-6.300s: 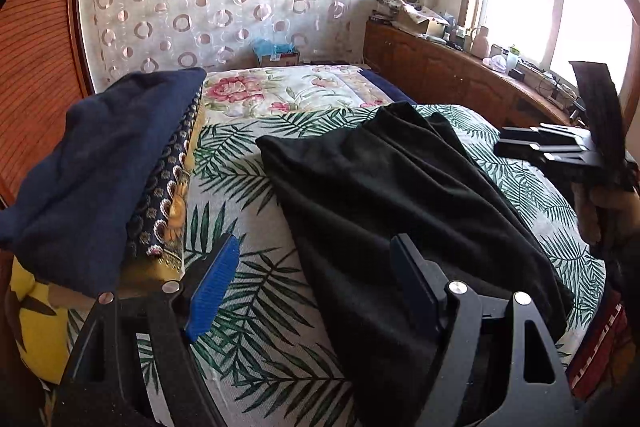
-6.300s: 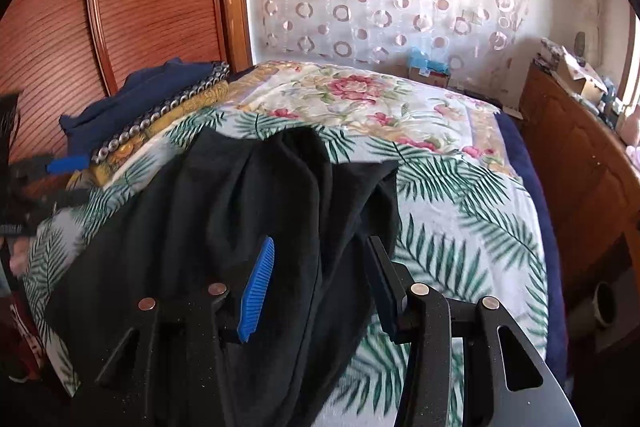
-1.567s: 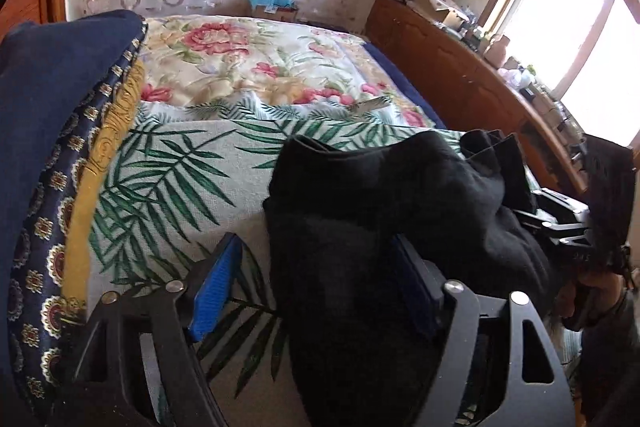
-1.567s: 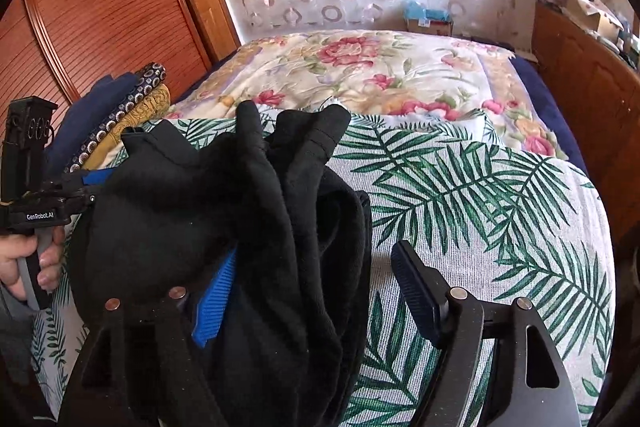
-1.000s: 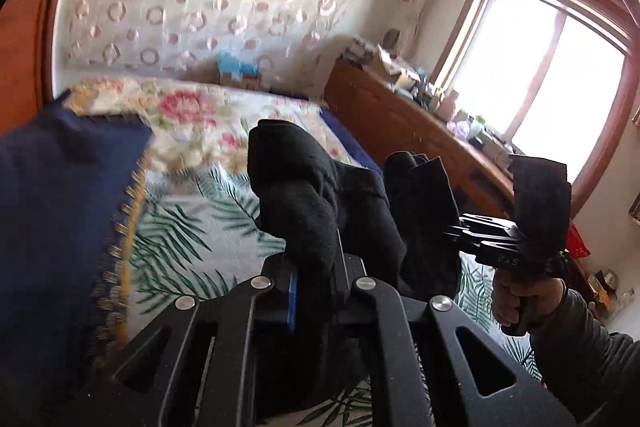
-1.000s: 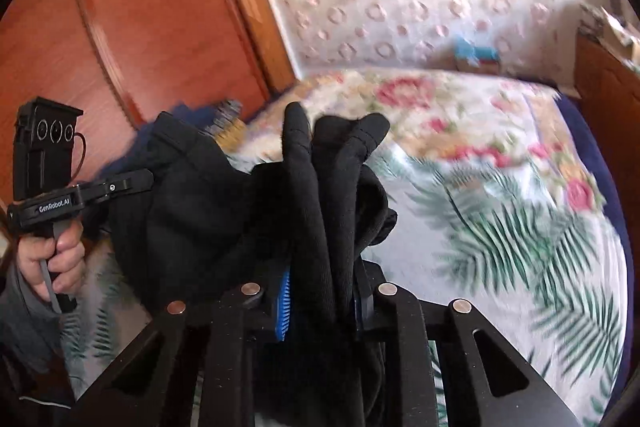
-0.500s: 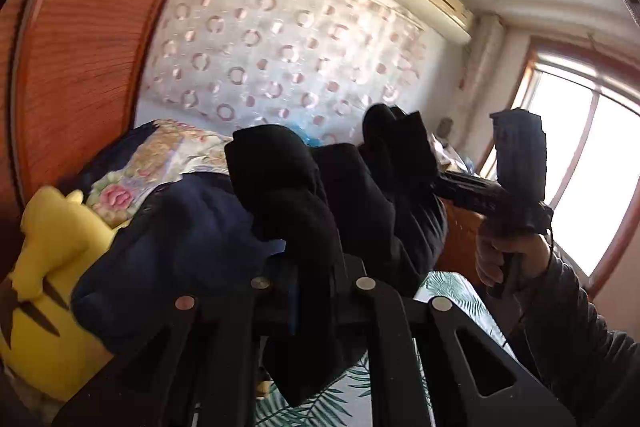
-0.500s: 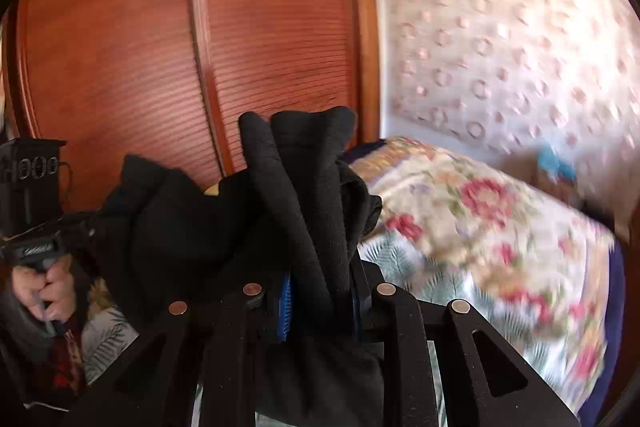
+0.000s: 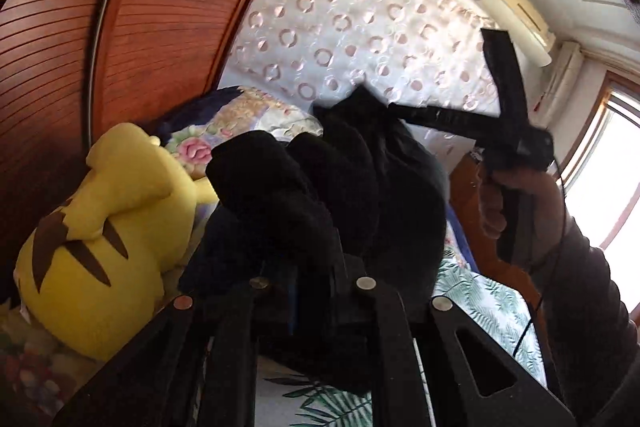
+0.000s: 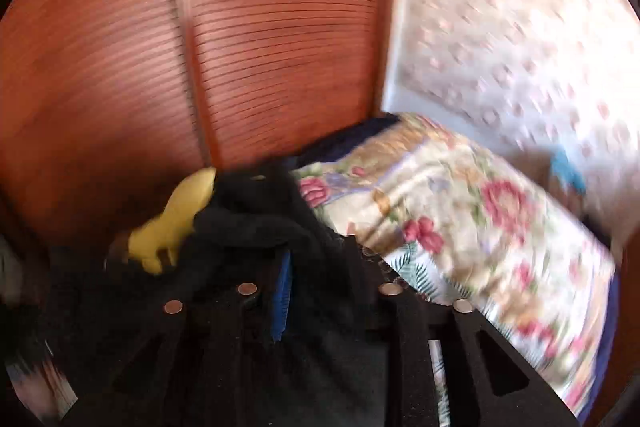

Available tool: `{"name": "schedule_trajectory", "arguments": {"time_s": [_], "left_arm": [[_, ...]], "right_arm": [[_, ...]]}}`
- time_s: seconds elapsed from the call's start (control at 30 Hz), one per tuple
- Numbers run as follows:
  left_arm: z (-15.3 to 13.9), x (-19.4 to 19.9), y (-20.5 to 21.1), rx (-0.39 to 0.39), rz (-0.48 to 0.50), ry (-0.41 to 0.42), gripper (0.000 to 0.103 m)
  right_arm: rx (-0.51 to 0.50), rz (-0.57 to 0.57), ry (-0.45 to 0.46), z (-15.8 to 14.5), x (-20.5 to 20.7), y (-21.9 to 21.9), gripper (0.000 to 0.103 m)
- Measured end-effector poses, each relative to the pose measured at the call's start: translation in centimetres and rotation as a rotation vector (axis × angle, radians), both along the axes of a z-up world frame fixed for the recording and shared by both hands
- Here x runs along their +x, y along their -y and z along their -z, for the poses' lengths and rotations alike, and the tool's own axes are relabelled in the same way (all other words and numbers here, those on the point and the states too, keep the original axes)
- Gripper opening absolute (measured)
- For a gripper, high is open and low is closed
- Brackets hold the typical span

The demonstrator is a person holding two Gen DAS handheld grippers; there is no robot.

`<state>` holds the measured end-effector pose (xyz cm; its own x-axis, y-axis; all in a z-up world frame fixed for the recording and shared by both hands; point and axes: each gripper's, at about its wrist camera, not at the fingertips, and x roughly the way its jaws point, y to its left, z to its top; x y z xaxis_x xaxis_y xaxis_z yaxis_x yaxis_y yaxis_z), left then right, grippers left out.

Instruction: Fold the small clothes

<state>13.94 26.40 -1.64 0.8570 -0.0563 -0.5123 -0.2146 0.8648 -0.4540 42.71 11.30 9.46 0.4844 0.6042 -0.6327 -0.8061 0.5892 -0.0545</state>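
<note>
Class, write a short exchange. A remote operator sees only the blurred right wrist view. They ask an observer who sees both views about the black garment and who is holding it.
Operator: My view is smeared. Is the left gripper gripping the black garment?
Observer: Yes. The left gripper is shut on a thick bunch of the black garment.
Operator: Where does my gripper meet the garment?
Observer: The right gripper reaches the garment's top edge, above the left gripper. Its jaws are opening with cloth between them.
Operator: I see something yellow. What is it?
Observer: A yellow plush toy with brown stripes, lying beside the wooden doors.
</note>
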Motion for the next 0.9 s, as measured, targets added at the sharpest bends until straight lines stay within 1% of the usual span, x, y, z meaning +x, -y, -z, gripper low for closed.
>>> {"name": "schedule_trajectory", "arguments": {"time_s": [0.03, 0.07, 0.13, 0.23, 0.3, 0.33, 0.37, 0.4, 0.43, 0.47, 0.5, 0.53, 0.6, 0.63, 0.73, 0.8, 0.9], "left_arm": [[0.1, -0.2, -0.2, 0.005, -0.005, -0.006, 0.012], [0.2, -0.4, -0.4, 0.005, -0.006, -0.007, 0.012], [0.2, -0.4, -0.6, 0.012, -0.009, -0.014, 0.013], [0.0, -0.5, -0.5, 0.048, -0.018, -0.028, 0.018], [-0.2, -0.7, -0.2, 0.095, -0.024, -0.033, 0.027], [-0.3, -0.7, -0.1, 0.129, -0.029, -0.035, 0.039], [-0.3, -0.7, -0.1, 0.163, -0.031, -0.038, 0.047], [-0.3, -0.8, 0.0, 0.191, -0.029, -0.039, 0.049], [-0.4, -0.9, 0.1, 0.212, -0.024, -0.041, 0.057], [-0.5, -1.2, 0.2, 0.233, -0.026, -0.040, 0.071], [-0.8, -1.5, 0.3, 0.257, -0.035, -0.035, 0.077], [-1.0, -1.8, 0.4, 0.275, -0.041, -0.026, 0.083], [-1.5, -2.3, 0.7, 0.324, -0.049, -0.022, 0.085], [-1.7, -2.5, 0.8, 0.336, -0.050, -0.020, 0.087], [-2.3, -3.1, 1.2, 0.368, -0.045, -0.004, 0.088], [-2.6, -3.3, 1.5, 0.384, -0.036, -0.002, 0.088], [-3.0, -3.5, 2.2, 0.383, -0.012, 0.002, 0.088]], "right_arm": [[0.014, 0.035, -0.005, -0.1, 0.1, -0.1, 0.044], [0.022, 0.063, 0.003, 0.1, 0.0, -0.1, 0.044], [0.035, 0.036, 0.023, 0.2, -1.4, 0.0, 0.044], [0.048, 0.001, 0.065, 0.8, -4.3, 0.7, 0.044], [0.061, -0.027, 0.045, 1.8, -5.4, 1.8, 0.044], [0.060, -0.037, 0.032, 2.2, -5.9, 2.3, 0.044], [0.057, -0.034, 0.023, 2.7, -6.2, 2.9, 0.044], [0.064, -0.029, 0.011, 3.4, -6.0, 4.0, 0.044], [0.077, -0.033, -0.002, 3.5, -6.1, 4.5, 0.044], [0.087, -0.043, -0.004, 4.0, -6.7, 5.1, 0.044], [0.087, -0.044, 0.005, 3.7, -7.3, 6.0, 0.046], [0.079, -0.040, 0.021, 4.1, -7.7, 6.3, 0.048], [0.054, -0.031, 0.048, 4.9, -8.0, 6.7, 0.049], [0.043, -0.025, 0.053, 5.3, -7.8, 6.4, 0.050], [-0.005, 0.014, 0.051, 6.7, -7.0, 5.4, 0.050], [0.012, 0.015, 0.060, 6.3, -7.4, 5.7, 0.050], [0.051, 0.031, 0.050, 5.1, -8.4, 6.7, 0.050]]}}
